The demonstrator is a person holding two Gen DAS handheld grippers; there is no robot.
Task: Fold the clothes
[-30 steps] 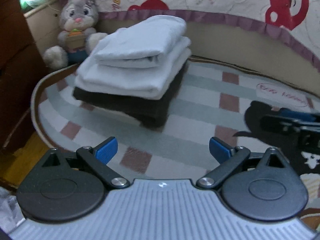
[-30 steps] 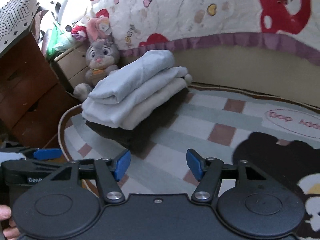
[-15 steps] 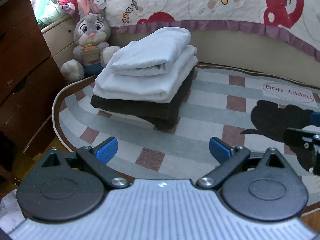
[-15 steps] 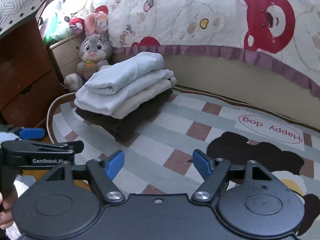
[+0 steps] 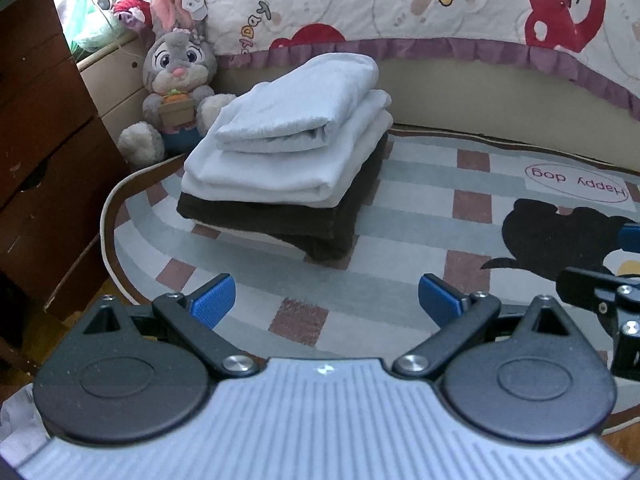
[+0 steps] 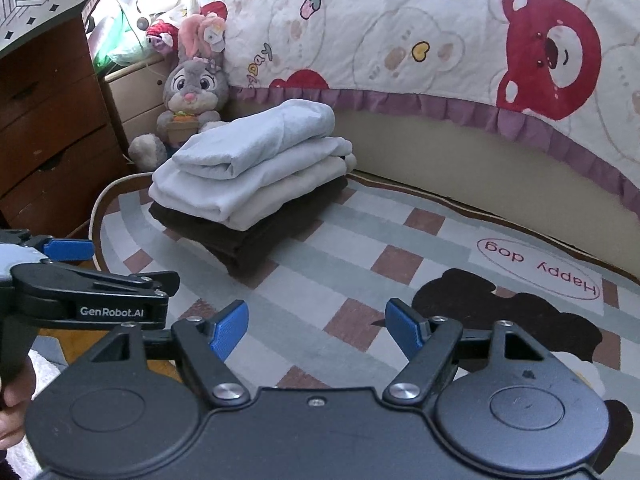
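Looking through the left wrist view first, the left gripper [image 5: 326, 298] sits at the bottom middle of the frame with its blue pads spread wide and nothing between them, hanging over a checked rug [image 5: 400, 248]. The stack of folded clothes [image 5: 288, 160] is up in the centre-left of the frame, resting on the rug: a pale blue piece on top, a bigger pale one and a cream one under it, and a dark brown one at the bottom. Just behind the stack, upper left, a grey plush bunny [image 5: 178, 88] sits propped up by a beige cabinet [image 5: 116, 84], with a brown dresser [image 5: 44, 140] along the left edge. A bear-print quilt [image 5: 440, 4] hangs across the top. At the right edge you can see a bit of the right gripper [image 5: 616, 276], partly cut off by the frame. Over in the right wrist view, the right gripper [image 6: 316, 330] is at the bottom centre, fingers also held apart and empty. The stack of folded clothes [image 6: 256, 176] is in the left-centre of the frame on the rug [image 6: 360, 264], bunny [image 6: 194, 92] right behind it, quilt [image 6: 400, 28] above. The left gripper [image 6: 80, 276] pokes in from the lower left, seen side-on so its opening is hard to judge there, with a bit of the left hand [image 6: 14, 400] at the edge.
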